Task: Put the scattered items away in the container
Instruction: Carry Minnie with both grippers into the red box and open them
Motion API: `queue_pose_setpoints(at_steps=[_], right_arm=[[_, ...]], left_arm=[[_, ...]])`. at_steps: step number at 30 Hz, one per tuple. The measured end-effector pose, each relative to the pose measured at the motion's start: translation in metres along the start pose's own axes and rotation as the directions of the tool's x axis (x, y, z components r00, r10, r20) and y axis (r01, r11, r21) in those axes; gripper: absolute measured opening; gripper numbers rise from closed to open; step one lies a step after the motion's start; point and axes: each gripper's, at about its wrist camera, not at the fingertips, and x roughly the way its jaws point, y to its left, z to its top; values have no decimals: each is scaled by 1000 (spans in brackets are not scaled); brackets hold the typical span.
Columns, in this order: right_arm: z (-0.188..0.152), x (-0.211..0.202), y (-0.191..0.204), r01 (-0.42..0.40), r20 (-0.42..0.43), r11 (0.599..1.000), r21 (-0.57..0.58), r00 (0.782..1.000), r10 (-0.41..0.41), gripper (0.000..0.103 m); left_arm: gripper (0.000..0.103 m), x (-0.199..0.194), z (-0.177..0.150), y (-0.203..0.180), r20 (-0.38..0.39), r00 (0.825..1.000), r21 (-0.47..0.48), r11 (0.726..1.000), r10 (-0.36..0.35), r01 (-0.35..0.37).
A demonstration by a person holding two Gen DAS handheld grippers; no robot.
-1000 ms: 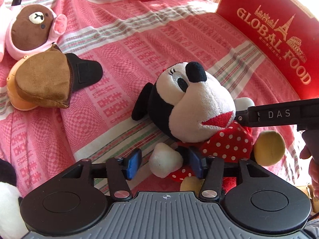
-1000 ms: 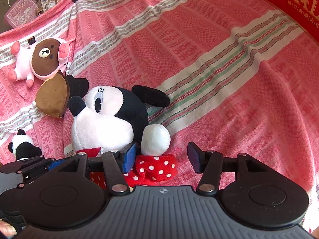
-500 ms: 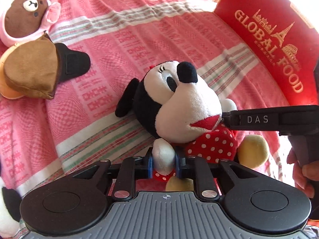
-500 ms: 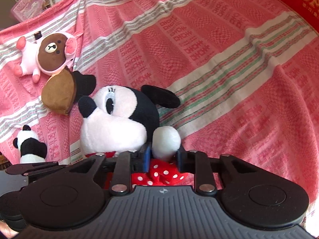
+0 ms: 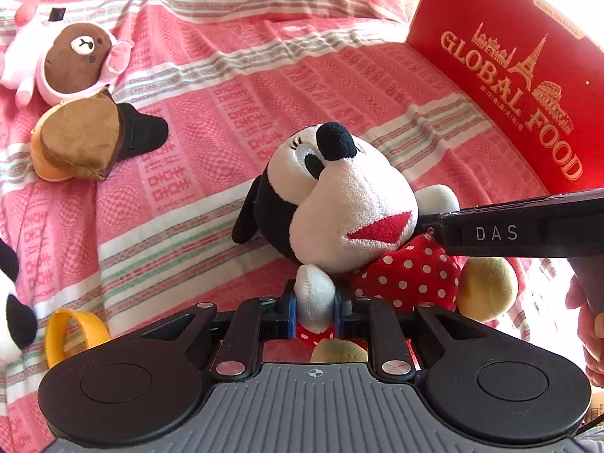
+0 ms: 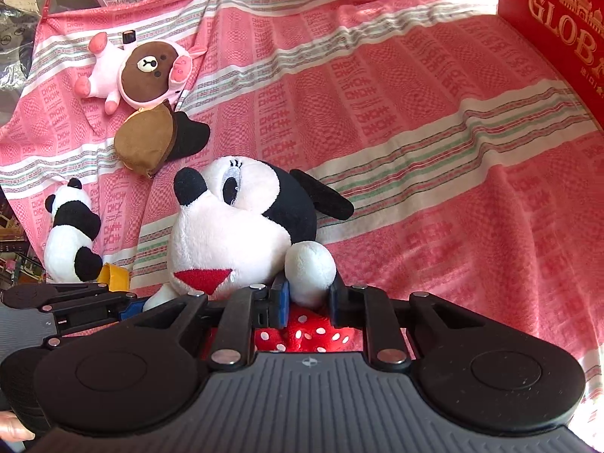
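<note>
A black and white mouse plush (image 5: 339,204) in a red dotted dress lies on the pink striped cloth (image 5: 234,75), next to the red box (image 5: 509,87) printed GLOBAL FOOD. My left gripper (image 5: 315,311) is shut on one of its white hands. In the right wrist view, my right gripper (image 6: 308,294) is shut on the plush's (image 6: 241,226) other white hand. The right gripper's black side reaches in from the right in the left wrist view. The plush's head sits up between the two grippers.
On the cloth to the left lie a brown bear in a pink suit (image 6: 147,71), a brown and black soft toy (image 6: 151,143), a panda (image 6: 70,230) and a yellow ring (image 5: 71,332). The red box (image 6: 558,37) stands at the right. A hand (image 5: 589,324) holds the right gripper.
Both grippers went from open beside the plush's white hands to shut on them. The plush's head has come up, and both views have pulled back, bringing the panda and yellow ring into view.
</note>
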Motion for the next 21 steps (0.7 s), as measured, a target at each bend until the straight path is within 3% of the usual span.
queue_pose_setpoints(at_steps=[6,12,17,21], right_arm=[[-10,6,-14,-27,-34,1000,14,999,28,22],[-7,9,-15,-27,-34,1000,12,999,27,22],[4,-3,-10,32,-13,999,-22,999,-33,22],[27,-17,-1,66,52,997,-36,997,-64,22]], left_arm=[[14,7,-12,-10,-25,999,-31,999,30,-30],[15,14,-3,-2,-47,999,-37,999,8,-10],[15,8,11,-3,3,1000,-28,999,-31,31],[15,-6,33,1,94,994,-8,999,-51,52]])
